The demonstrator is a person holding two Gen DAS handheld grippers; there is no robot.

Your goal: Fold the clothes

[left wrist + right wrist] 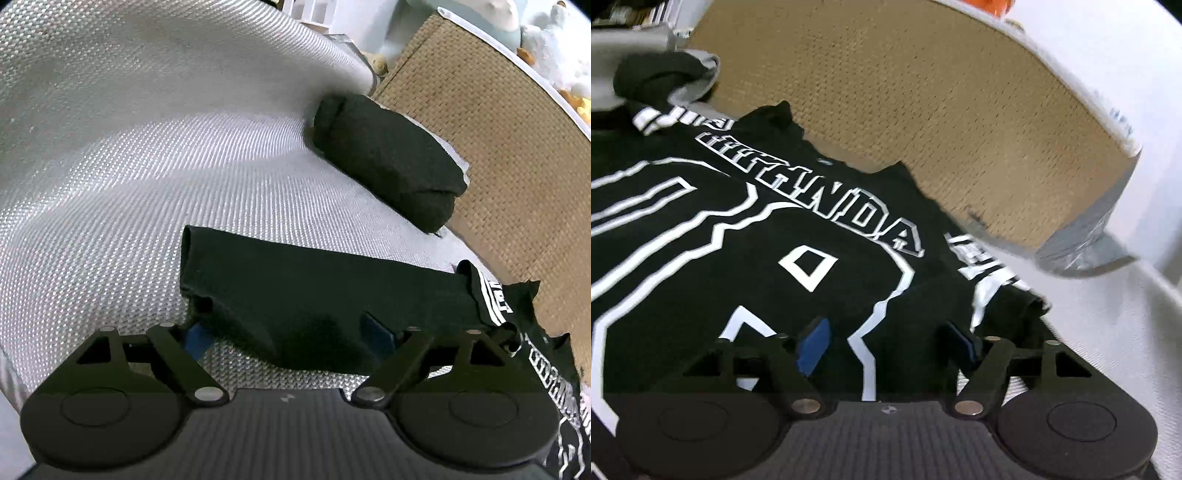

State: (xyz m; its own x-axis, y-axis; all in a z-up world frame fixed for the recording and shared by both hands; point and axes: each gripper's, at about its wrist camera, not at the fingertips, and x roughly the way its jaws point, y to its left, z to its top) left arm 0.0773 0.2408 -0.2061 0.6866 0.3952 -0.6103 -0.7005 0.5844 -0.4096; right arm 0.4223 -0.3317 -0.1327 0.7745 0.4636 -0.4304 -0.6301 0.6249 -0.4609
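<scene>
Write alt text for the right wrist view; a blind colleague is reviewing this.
A black shirt with white outlined lettering lies spread on a pale surface, filling most of the view. The right hand-held gripper hovers over it, open. A tan woven mat lies beyond.

Both cameras ride low on their hand-held grippers, tilted down and close over the silvery woven surface (pixel 129 177). Each looks across the black shirt with white lettering (pixel 295 295) (pixel 701 258) toward the far tan woven mat (pixel 498 147) (pixel 886 92); both share these.
</scene>
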